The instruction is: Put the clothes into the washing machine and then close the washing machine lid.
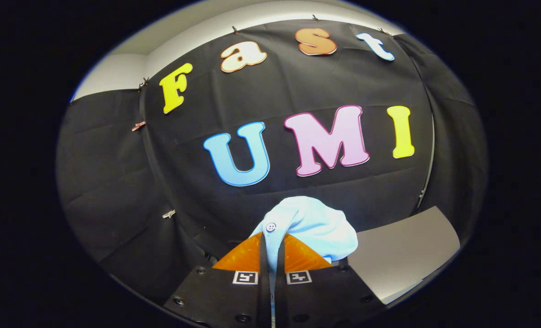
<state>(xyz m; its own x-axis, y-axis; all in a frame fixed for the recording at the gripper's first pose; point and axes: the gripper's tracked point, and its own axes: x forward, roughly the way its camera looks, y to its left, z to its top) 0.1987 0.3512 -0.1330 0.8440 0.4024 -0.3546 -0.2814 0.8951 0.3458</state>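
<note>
Gripper (271, 237) fingers nearly together, both pressing on light blue garment (313, 225), so claw = narrow, clamped on cloth. Thin strip of the fabric runs down thru the slit btwn the fingers toward the near side. Rest of garment bunches up in a rounded lump just ahead of the fingertips and spills over to the right of them. Small white button (271, 227) w/ holes visible on the fabric, sitting right at the finger tips, slightly left of the lump's centre.

Garment held up in air, in front of booth wall (115, 182), dark cloth w/ creases, a few clips pinning it. Pale wall/ceiling band (115, 73) visible above the cloth, far left.

Flat grey panel (407, 255) to the right, beyond and lower than the garment, tilted; can't tell if it's part of the washer or a board. Garment's right edge overlaps its near-left corner in view; contact not clear.

Two square marker tags (245, 277) on gripper body, near the finger bases.
</note>
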